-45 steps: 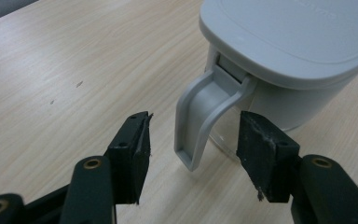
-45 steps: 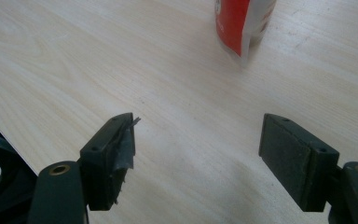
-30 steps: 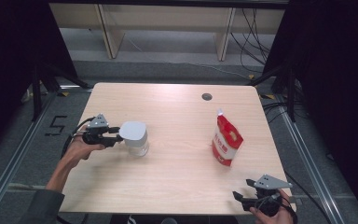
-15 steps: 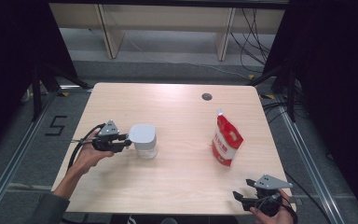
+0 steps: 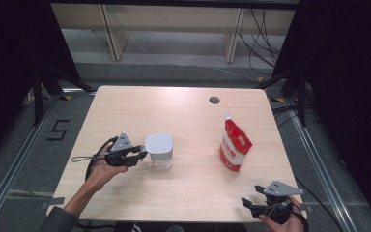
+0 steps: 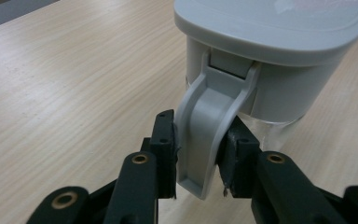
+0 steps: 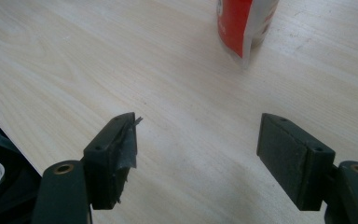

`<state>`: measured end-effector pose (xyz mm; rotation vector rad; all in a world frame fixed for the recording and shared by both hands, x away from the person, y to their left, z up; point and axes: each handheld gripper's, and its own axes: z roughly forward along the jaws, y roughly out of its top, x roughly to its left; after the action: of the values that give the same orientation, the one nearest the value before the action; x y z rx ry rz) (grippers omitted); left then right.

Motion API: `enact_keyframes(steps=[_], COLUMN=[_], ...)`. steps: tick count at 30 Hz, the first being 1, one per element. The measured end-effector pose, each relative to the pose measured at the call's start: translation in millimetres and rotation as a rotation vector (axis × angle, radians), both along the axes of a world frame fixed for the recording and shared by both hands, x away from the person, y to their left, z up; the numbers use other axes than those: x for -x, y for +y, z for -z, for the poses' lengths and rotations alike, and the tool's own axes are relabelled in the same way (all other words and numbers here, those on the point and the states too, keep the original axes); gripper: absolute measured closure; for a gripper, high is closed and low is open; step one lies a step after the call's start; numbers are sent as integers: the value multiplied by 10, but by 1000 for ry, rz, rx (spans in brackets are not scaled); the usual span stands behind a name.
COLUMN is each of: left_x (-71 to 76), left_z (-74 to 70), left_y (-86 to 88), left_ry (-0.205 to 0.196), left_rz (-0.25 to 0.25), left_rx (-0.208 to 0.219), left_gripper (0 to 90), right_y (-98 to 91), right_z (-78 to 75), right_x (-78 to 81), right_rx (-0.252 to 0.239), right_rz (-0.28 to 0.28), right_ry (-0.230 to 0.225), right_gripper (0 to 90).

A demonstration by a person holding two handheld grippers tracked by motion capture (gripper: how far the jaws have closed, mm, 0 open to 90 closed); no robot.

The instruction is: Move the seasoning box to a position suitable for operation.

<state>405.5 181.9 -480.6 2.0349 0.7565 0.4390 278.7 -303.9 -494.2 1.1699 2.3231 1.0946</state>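
- I find my left claw (image 5: 141, 153) at about 9 o'clock of the table (image 5: 183, 104), lying level and pointing toward 3 o'clock at the pitcher (image 5: 159, 151).
- In the left gripper view, its jaws have just been closing and now clamp the pitcher's grey handle (image 6: 208, 126) from both sides, one pad (image 6: 167, 140) against each flank.
- The pitcher stands upright on the table, left of centre, clear-walled below a grey lid (image 6: 270, 23). The handle drops from the lid's rim on the side facing my left hand (image 5: 107, 169).
- My right claw (image 5: 249, 205) sits at the near right corner of the table, about 5 o'clock, well apart from the pitcher.
- In the right gripper view, its jaws stand wide with bare wood between them; nothing is held.
- The red pouch (image 5: 235, 146) stands upright toward 3 o'clock of the table, white spout at its top, between the pitcher and the right edge but touching neither. It lies at about 11 o'clock from my right claw, apart from it.
- A small dark round hole (image 5: 214, 100) marks the table near its far edge, about 1 o'clock.
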Motion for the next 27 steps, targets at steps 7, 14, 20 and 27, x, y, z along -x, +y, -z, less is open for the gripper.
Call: enact_keyframes(steps=[7, 14, 20, 27], left_x=[178, 269, 307, 393], left_z=[27, 18, 36, 47], left_y=[-157, -271, -286, -386], left_ry=[-6, -20, -4, -16], left_rz=[41, 94, 90, 135], left_rx=[14, -1, 28, 40], left_gripper=[694, 692, 692, 692], right_y=[-2, -1, 3, 1], right_z=[-2, -3, -5, -8], right_x=[0, 3, 6, 9], right_rx=[2, 0, 2, 7], right_rz=[-2, -4, -4, -3], right_ry=[-2, -3, -4, -8], right_gripper=[298, 298, 298, 299])
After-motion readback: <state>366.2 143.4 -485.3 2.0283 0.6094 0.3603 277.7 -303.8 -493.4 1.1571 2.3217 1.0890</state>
